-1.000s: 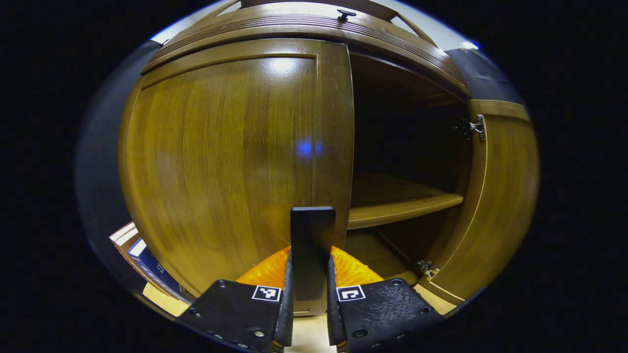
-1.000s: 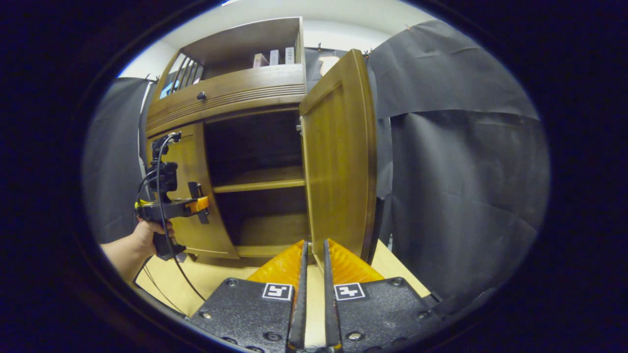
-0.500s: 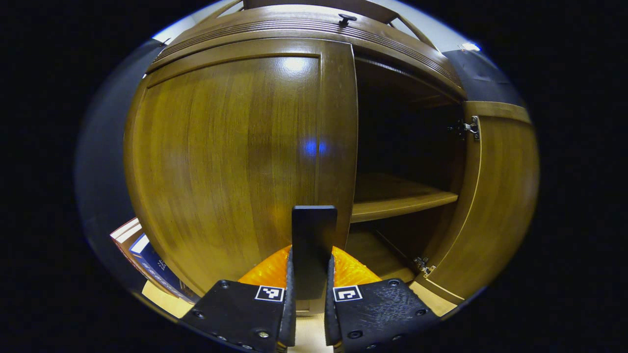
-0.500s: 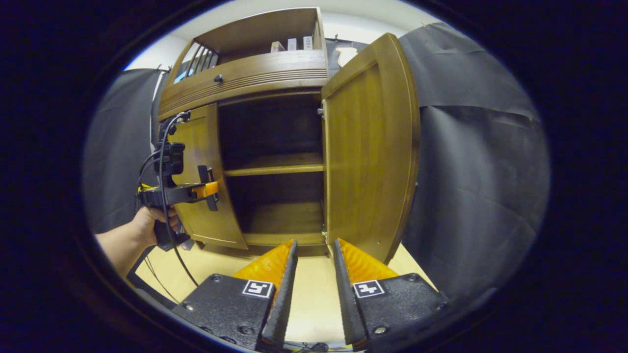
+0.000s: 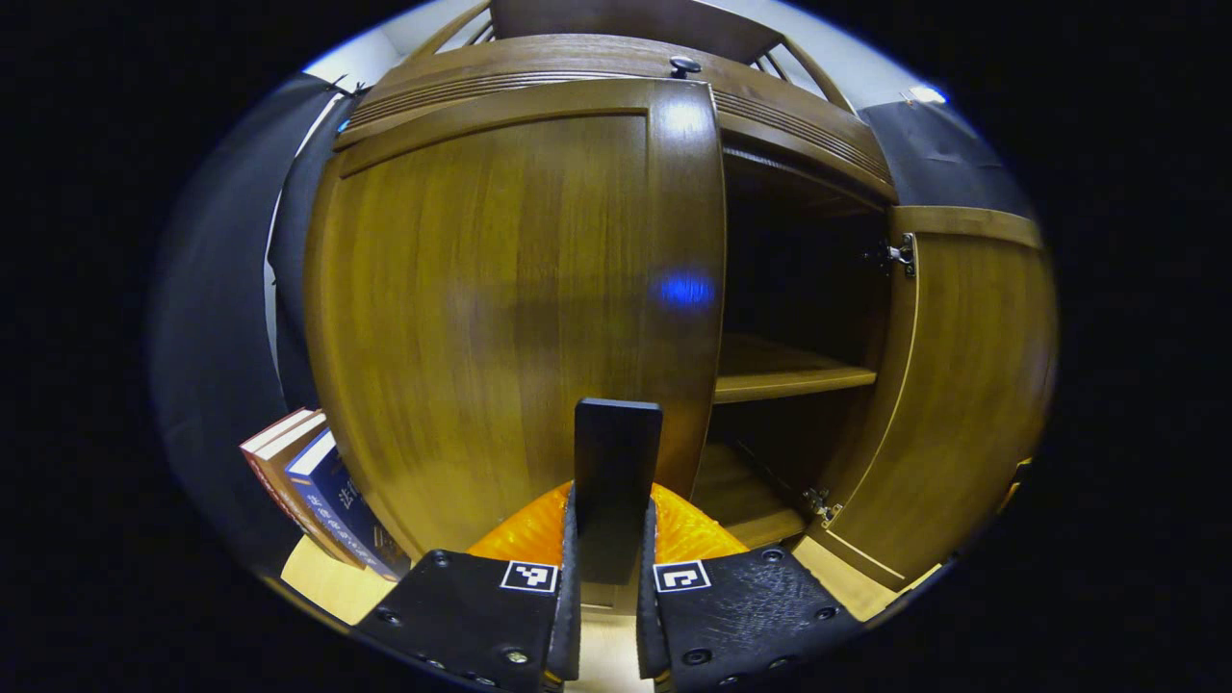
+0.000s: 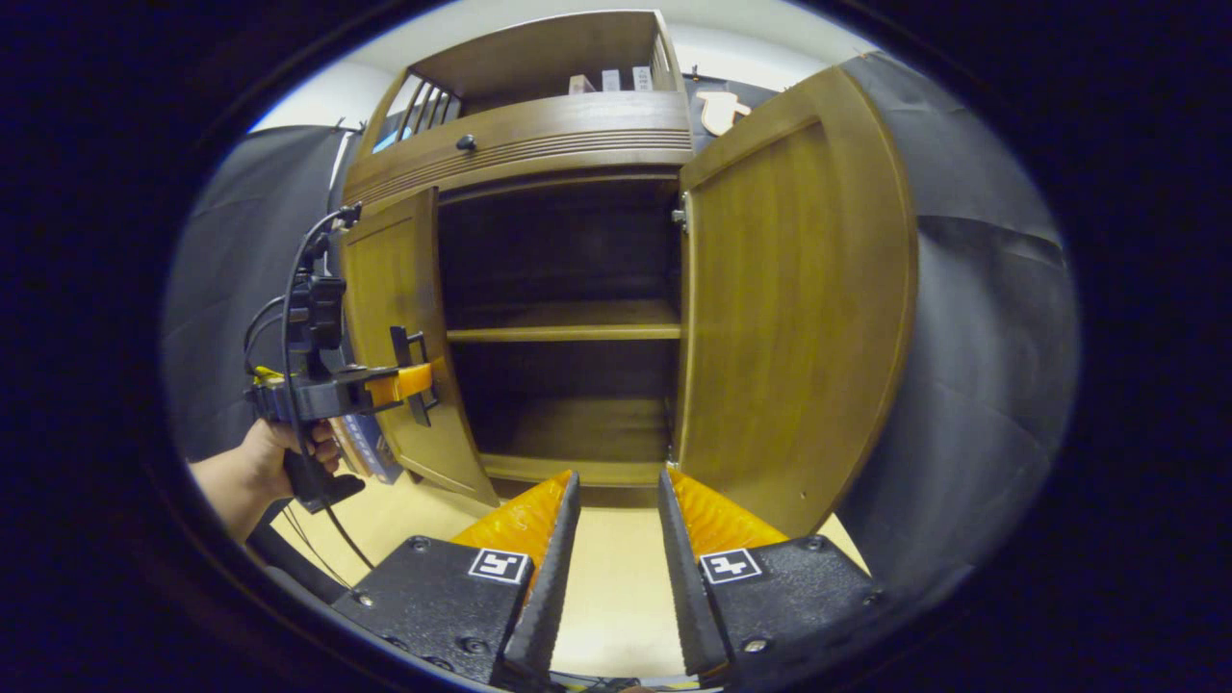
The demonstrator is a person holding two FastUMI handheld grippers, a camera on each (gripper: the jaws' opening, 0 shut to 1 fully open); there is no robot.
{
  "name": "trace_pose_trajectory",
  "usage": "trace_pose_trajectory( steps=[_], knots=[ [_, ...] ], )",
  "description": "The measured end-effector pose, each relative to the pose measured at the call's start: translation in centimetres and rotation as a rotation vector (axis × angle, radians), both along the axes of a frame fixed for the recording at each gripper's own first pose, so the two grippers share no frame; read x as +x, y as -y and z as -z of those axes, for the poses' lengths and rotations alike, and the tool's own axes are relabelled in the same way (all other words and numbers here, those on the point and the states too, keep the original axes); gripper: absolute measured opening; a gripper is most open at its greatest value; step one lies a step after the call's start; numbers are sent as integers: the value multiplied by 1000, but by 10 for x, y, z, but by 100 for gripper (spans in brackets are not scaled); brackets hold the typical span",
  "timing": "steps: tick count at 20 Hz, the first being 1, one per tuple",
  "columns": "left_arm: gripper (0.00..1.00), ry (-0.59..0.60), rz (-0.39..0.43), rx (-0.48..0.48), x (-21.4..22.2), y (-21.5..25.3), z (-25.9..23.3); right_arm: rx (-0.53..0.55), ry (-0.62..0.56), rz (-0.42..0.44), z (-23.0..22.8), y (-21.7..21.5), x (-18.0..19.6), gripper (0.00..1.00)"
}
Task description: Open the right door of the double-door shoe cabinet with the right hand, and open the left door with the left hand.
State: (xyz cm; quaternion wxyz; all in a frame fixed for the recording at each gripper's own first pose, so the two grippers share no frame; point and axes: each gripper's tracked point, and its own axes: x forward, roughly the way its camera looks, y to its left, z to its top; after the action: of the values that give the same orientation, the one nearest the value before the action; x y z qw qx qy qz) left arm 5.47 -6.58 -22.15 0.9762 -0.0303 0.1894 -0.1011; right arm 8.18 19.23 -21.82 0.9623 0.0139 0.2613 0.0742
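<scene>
The left door (image 5: pixel 500 289) of the wooden shoe cabinet stands partly swung out. My left gripper (image 5: pixel 610 502) is shut on its flat dark handle (image 5: pixel 618 443). In the right gripper view the same gripper (image 6: pixel 420 373) hangs on that door (image 6: pixel 395 289), held by a hand (image 6: pixel 260 462). The right door (image 6: pixel 789 327) stands wide open, also seen at the side in the left gripper view (image 5: pixel 962 385). My right gripper (image 6: pixel 611 481) is open, apart from that door and low in front of the cabinet, with nothing between its fingers.
Inside the cabinet a shelf (image 6: pixel 568 332) crosses the dark interior. A drawer with a small knob (image 6: pixel 466 142) runs above the doors. Several books (image 5: pixel 318 481) lean beside the cabinet's left side. Light wooden floor (image 6: pixel 606 597) lies below my right gripper.
The left door has swung further out with my left gripper on its handle. My right gripper opened, let go of the right door and drew back; that door now stands wider.
</scene>
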Motion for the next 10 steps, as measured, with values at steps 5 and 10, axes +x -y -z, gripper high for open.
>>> trace_pose_trajectory(
  steps=[5, 10],
  knots=[
    [22, -7, -17, 5, -24, -12, -4, 1, -4, -68, 4, -18, 6, 52],
    [22, -6, -40, 8, -42, -25, -5, 17, -14, -141, 11, -38, 7, 53]
  ],
)
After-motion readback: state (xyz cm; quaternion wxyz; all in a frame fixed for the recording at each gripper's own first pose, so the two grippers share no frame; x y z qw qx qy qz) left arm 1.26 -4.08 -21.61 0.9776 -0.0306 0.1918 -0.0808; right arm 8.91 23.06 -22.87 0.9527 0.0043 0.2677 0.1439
